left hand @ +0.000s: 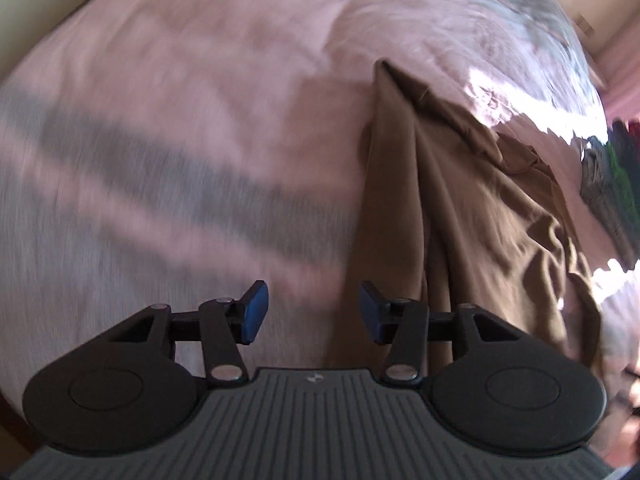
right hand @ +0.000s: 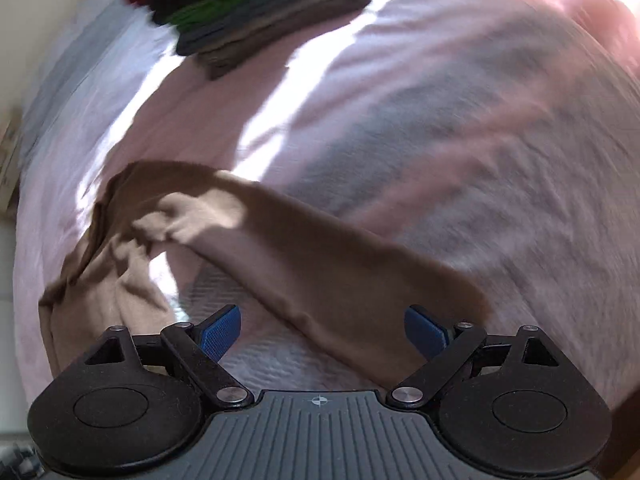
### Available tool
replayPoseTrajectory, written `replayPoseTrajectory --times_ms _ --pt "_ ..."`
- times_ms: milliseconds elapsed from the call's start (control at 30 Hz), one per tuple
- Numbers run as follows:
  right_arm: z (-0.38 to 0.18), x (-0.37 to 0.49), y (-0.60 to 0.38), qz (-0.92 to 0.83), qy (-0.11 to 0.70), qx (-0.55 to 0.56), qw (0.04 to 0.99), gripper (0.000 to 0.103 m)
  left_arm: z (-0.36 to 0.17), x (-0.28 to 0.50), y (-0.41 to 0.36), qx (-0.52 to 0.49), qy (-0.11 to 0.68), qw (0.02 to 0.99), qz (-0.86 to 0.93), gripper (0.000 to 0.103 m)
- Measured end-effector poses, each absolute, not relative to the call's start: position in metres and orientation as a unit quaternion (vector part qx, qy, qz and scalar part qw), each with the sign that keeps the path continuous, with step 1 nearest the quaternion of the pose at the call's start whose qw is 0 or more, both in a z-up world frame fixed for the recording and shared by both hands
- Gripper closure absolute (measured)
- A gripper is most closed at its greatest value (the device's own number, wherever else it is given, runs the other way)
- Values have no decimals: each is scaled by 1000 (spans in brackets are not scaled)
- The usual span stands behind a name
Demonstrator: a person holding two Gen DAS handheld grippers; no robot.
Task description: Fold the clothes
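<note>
A brown garment lies crumpled on the pink and grey bedspread, right of centre in the left wrist view. My left gripper is open and empty, just left of the garment's near edge. In the right wrist view the same garment stretches from the left to the lower right, one long part passing between the fingers. My right gripper is open wide just above that part, holding nothing. Both views are motion-blurred.
A stack of folded clothes in red, green, blue and grey sits at the far side of the bed; it also shows at the right edge of the left wrist view. Sunlight streaks cross the bedspread.
</note>
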State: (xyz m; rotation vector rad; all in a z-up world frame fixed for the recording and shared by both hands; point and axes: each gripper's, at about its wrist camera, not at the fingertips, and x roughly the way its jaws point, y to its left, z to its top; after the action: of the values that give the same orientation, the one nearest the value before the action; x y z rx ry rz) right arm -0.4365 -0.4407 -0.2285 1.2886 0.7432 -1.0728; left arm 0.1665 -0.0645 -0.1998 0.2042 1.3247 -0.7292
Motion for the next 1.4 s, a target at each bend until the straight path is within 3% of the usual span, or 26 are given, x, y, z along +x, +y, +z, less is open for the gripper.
replayPoseTrajectory --times_ms 167,233,267,300,333,533,633,667,733,767,800,833,867,967,1200,1300,1400 --pt "-261 -485 -439 -491 249 617 562 11 -204 122 -20 -3 633 717 -291 58" --pt "-276 -486 -444 -494 240 621 559 26 -204 110 -14 -18 634 719 -286 57" --pt "-283 -487 -446 -496 239 621 558 47 -205 104 -12 -24 634 719 -283 57" --pt "-288 -487 -449 -499 244 618 557 88 -205 99 -9 -32 634 720 -281 57" --pt "-289 -487 -453 -498 249 614 559 102 -206 94 -6 -43 635 720 -278 56" --pt "-225 -515 -498 -568 230 466 638 102 -214 74 20 -88 644 717 -251 52" --pt "-210 -530 -535 -584 234 446 637 100 -229 70 31 -124 650 715 -227 40" --pt "-210 -532 -547 -587 241 448 630 92 -238 71 34 -142 653 712 -215 39" --pt "-211 -529 -552 -601 249 437 621 50 -246 78 34 -157 648 716 -207 40" --pt "-212 -527 -552 -609 250 428 620 17 -248 83 33 -160 642 721 -207 44" --pt "-213 -525 -550 -616 251 418 619 16 -250 89 32 -163 636 726 -207 53" --pt "-214 -522 -546 -618 256 410 620 16 -251 94 31 -165 630 730 -207 87" --pt "-215 -518 -541 -617 263 410 618 16 -253 100 29 -168 623 735 -207 101" --pt "-218 -503 -524 -597 272 415 631 16 -253 119 26 -168 598 756 -209 102" --pt "-211 -413 -514 -514 319 347 717 16 -161 255 23 32 394 898 -194 102" --pt "-219 -358 -514 -470 341 311 753 16 -171 304 4 127 372 904 -169 98" --pt "-234 -298 -514 -429 369 266 780 16 -204 335 -19 220 385 891 -97 86"
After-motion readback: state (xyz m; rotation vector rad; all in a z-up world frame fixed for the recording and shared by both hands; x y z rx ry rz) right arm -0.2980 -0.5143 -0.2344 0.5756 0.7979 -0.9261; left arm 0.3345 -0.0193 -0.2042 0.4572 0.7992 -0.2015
